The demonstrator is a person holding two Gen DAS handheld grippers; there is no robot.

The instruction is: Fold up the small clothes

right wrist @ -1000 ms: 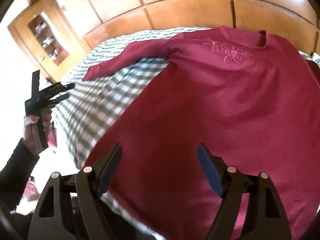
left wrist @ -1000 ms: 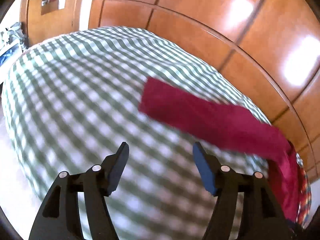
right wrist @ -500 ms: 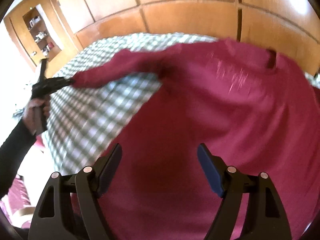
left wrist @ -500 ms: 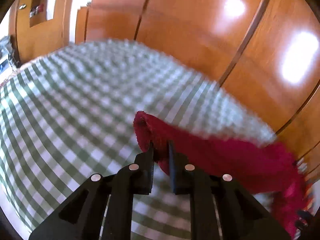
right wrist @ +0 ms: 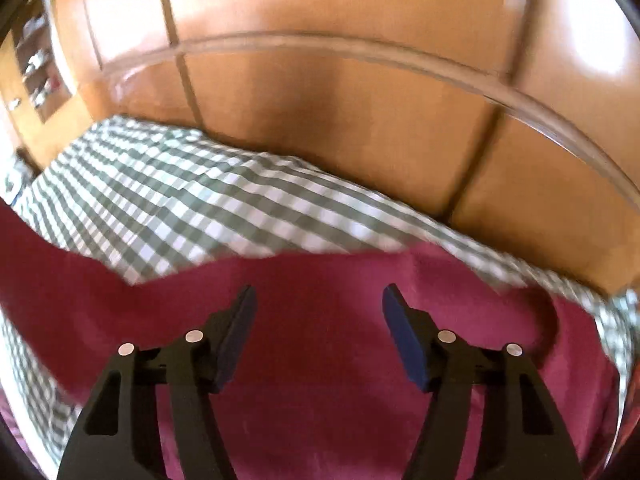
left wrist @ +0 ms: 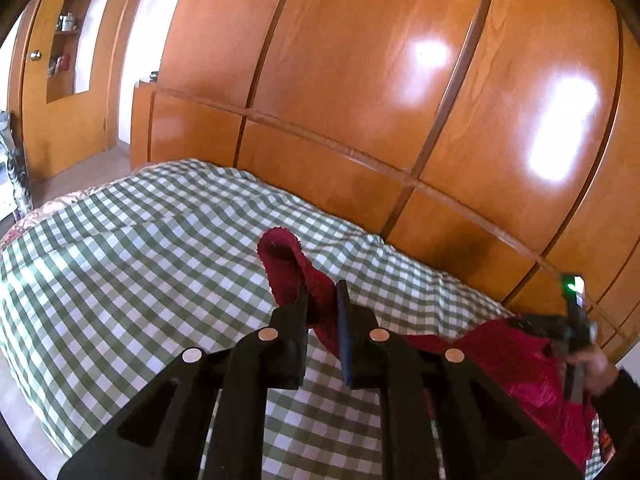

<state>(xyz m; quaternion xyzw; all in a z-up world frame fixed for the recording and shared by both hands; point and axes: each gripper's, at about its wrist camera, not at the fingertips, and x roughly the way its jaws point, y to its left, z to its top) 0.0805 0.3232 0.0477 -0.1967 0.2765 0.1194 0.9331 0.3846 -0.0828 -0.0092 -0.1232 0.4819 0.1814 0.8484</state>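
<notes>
We have the left gripper (left wrist: 322, 300) clamped tight on the cuff end of a dark red sleeve (left wrist: 288, 268), and the cuff curls up above the pads while the rest of the sleeve trails down and to the right toward the body of the garment. That sleeve is lifted clear of the green-and-white checked bedcover (left wrist: 140, 260), which spreads over the bed below us. Behind the bed stand glossy wooden wardrobe panels (left wrist: 360, 80), and an open shelf niche (left wrist: 64, 40) shows at the far left.

Our right gripper (right wrist: 318, 304) hangs over the red top (right wrist: 320, 360), which lies spread on the bedcover (right wrist: 180, 200) near the wardrobe side. Its jaws have just been closing a little, yet they stand well apart, and nothing sits between the blue pads (right wrist: 400, 328); the cloth lies beneath them. This view is smeared, so we cannot tell for sure whether the tips touch the fabric. From the left wrist view we also see the right gripper (left wrist: 576, 332) in a hand (left wrist: 596, 368) at the far right, above the bunched red cloth there.
</notes>
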